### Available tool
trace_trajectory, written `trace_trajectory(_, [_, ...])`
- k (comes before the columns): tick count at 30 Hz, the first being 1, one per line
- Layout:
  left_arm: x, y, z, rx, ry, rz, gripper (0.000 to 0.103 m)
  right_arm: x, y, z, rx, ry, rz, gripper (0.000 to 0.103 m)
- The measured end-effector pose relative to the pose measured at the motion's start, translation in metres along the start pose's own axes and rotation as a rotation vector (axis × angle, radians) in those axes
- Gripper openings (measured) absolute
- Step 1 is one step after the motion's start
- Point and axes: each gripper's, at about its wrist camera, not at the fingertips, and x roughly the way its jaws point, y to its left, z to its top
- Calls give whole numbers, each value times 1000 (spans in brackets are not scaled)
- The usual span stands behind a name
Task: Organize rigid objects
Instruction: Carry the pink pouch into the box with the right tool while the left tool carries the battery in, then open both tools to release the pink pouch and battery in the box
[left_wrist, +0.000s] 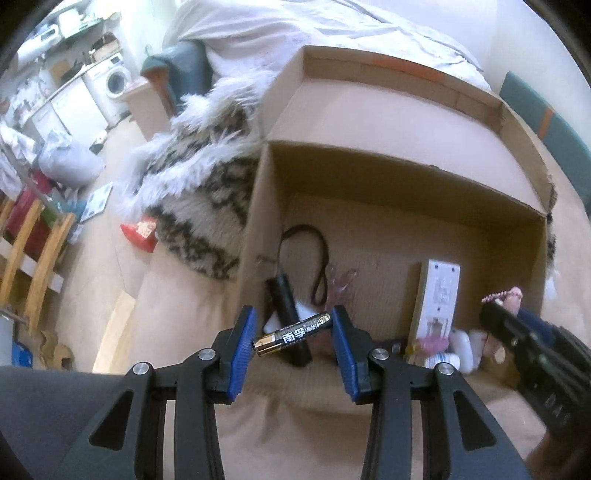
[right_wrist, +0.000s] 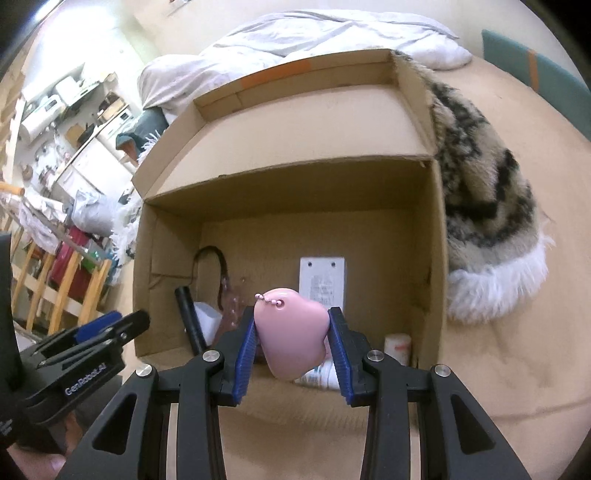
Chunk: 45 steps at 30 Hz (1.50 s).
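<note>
My left gripper (left_wrist: 293, 326) is shut on a black and gold AA battery (left_wrist: 293, 333), held crosswise over the near edge of an open cardboard box (left_wrist: 406, 173). My right gripper (right_wrist: 291, 325) is shut on a pink heart-shaped charm (right_wrist: 291, 332) with a bead chain, also at the box's near edge (right_wrist: 288, 173). The right gripper shows at the right of the left wrist view (left_wrist: 517, 325); the left gripper shows at the left of the right wrist view (right_wrist: 110, 328). Inside the box lie a black cylinder with a cord (left_wrist: 286, 306), a white flat device (left_wrist: 439, 291) and small white bottles (left_wrist: 461, 345).
The box stands on a tan bed cover (right_wrist: 498, 369). A furry patterned throw (left_wrist: 207, 184) lies against the box's far left side, and shows right of the box in the right wrist view (right_wrist: 480, 206). White bedding (right_wrist: 314, 33) lies behind. A wooden rail (left_wrist: 33, 251) and floor clutter are at left.
</note>
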Motion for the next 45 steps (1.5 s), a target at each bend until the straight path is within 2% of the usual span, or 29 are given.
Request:
trace_trajectory(5, [21, 2, 5, -103, 28, -24, 38, 15, -5, -2, -4, 33, 7, 40])
trace_trajectory(9, [34, -8, 4, -61, 36, 26, 38, 21, 1, -3, -47, 38, -31, 40])
trace_trajectory(15, [45, -12, -1, -48, 45, 67, 38, 28, -1, -1, -30, 57, 0, 40])
trace_trajectory(25, [60, -11, -5, -35, 57, 73, 38, 38, -2, -5, -21, 93, -3, 40])
trace_trajectory(36, [64, -26, -5, 8, 81, 54, 39, 36, -7, -2, 14, 66, 2, 40])
trace_trajectory(38, [62, -29, -5, 24, 87, 40, 48, 34, -9, 0, 26, 57, 11, 41])
trace_trajectory(40, [61, -32, -4, 38, 85, 38, 69, 32, -10, 0, 35, 50, 17, 48])
trace_trajectory(42, [57, -34, -3, 39, 74, 38, 71, 29, -13, 1, 46, 40, 32, 65])
trace_trajectory(45, [53, -35, -1, 38, 73, 41, 71, 26, -14, 3, 47, 26, 34, 67])
